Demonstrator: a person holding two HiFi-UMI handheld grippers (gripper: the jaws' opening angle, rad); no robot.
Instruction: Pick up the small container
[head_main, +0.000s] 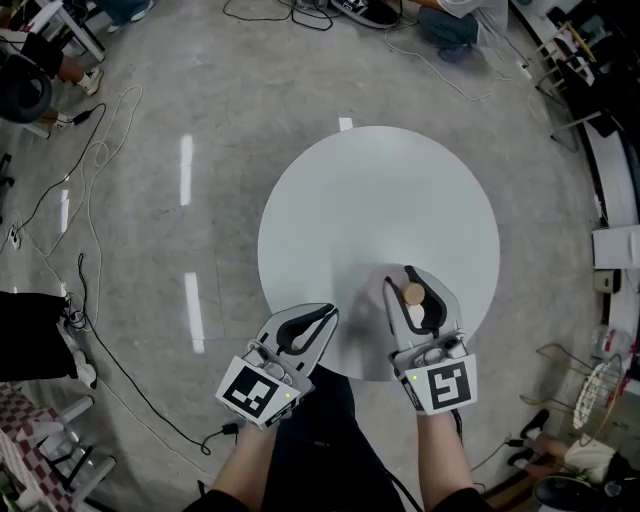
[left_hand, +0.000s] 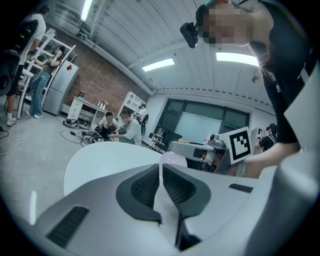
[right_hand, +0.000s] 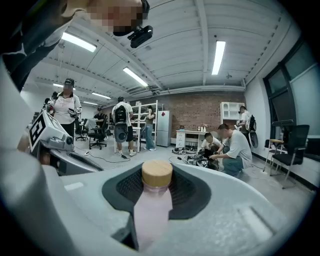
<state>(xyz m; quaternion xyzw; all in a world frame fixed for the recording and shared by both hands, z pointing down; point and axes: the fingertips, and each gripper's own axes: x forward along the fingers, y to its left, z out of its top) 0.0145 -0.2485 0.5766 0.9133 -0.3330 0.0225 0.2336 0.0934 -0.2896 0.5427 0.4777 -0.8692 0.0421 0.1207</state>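
at the far left, dark cables are trailing across the grey floor. moving right, the left gripper is hovering over the near edge of the round white counter, its marker cube sitting at the person's wrist; in the left gripper view, this left gripper is keeping its dark ribbed pads pressed together with nothing between them, and the pale counter is showing just beyond its tip. further right, the right gripper is reaching over the counter's front right part and is clamping the small container, a pale pink bottle wearing a round tan lid. in the right gripper view, the small container is standing upright between the jaws of the right gripper, its sides touching both pads and its lid rising just above them. whether its base is resting on the counter or hanging clear is not showing. the right marker cube is sitting close to the person's hand, and beyond it, people are crouching on the floor.
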